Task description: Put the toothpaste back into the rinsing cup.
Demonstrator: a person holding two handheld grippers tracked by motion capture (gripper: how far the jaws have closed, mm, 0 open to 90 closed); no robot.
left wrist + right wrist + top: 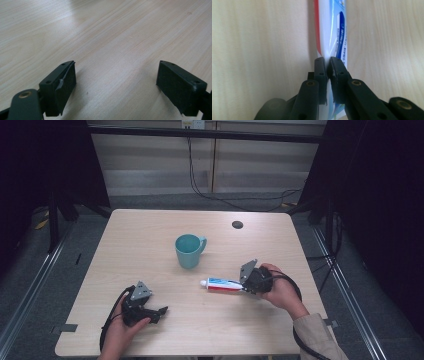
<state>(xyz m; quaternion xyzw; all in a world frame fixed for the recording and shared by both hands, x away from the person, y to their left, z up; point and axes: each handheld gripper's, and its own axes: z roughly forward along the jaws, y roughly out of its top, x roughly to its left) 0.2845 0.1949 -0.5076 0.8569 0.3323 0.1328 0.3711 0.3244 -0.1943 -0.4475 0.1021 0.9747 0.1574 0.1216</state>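
the right tool (pixel 328 65) is clamping the toothpaste tube's (pixel 223 284) flat end on the surface (pixel 150 235); next comes lifting toward the far cup (pixel 189 250); left tool (pixel 116 82) is resting, jaws apart.

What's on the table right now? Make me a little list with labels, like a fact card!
Table: light wooden table
Cup: teal mug, upright, handle toward the right, near the middle
Tube: toothpaste tube, lying flat, white cap pointing left, in front of the mug
Right gripper: shut on the toothpaste tube at its flat tail end
Left gripper: open, nothing between its jaws, resting low over bare wood
Hole: small dark round hole in the tabletop behind the mug
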